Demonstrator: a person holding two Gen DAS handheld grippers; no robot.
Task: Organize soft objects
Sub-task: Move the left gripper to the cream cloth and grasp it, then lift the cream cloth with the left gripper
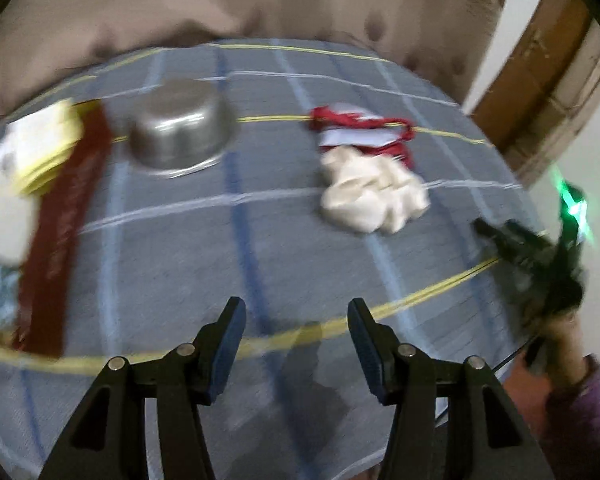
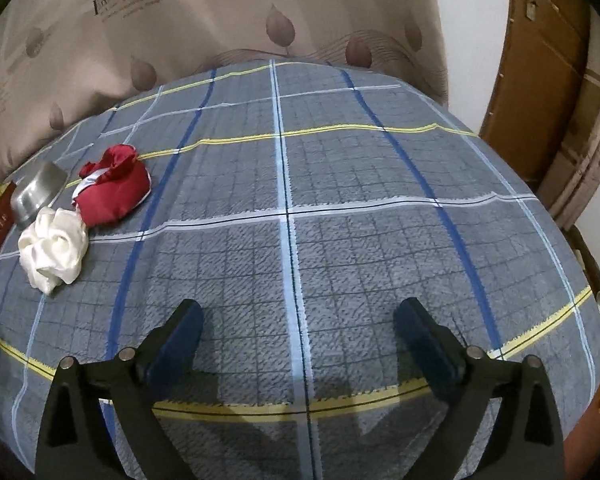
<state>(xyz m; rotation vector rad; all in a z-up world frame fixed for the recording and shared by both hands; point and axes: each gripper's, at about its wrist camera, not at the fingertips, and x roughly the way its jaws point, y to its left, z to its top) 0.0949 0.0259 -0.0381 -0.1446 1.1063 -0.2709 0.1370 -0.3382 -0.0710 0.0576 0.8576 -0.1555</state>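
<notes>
Grey-blue plaid cover (image 2: pixel 340 240) with yellow, white and blue stripes spreads over the surface; can't tell if it's a bed or a table under it. Left wrist view is motion-blurred.

Left hand-held gripper (image 1: pixel 297 334): jaws parted, blue pads facing each other, nothing between them, hovering above the cover.

Right hand-held gripper (image 2: pixel 298 334): jaws spread wide, nothing held, above the cover near its front edge. It also shows in the left wrist view at far right (image 1: pixel 500 236), gripped by a hand (image 1: pixel 560 336) in a purple sleeve, green light on it.

Soft objects:
- White satin scrunchie (image 2: pixel 54 249), bunched, lying on the cover at left of the right view; also (image 1: pixel 374 194).
- Red satin pouch (image 2: pixel 114 192) with white trim, just behind the scrunchie and touching it or nearly so; also (image 1: pixel 360 130).

Other stuff:
- Steel bowl (image 1: pixel 182 130), upside down, left of the soft objects; seen edge-on in the right view (image 2: pixel 38 194), close to the scrunchie.
- Dark red box (image 1: pixel 62 224) with gold lettering, long, left of the bowl.
- Yellow-white packet (image 1: pixel 40 146), beside the box at far left, too blurred to name.
- Beige curtain (image 2: pixel 220 20) with leaf print behind the cover.
- Brown wooden door (image 2: pixel 540 80) at right.
</notes>
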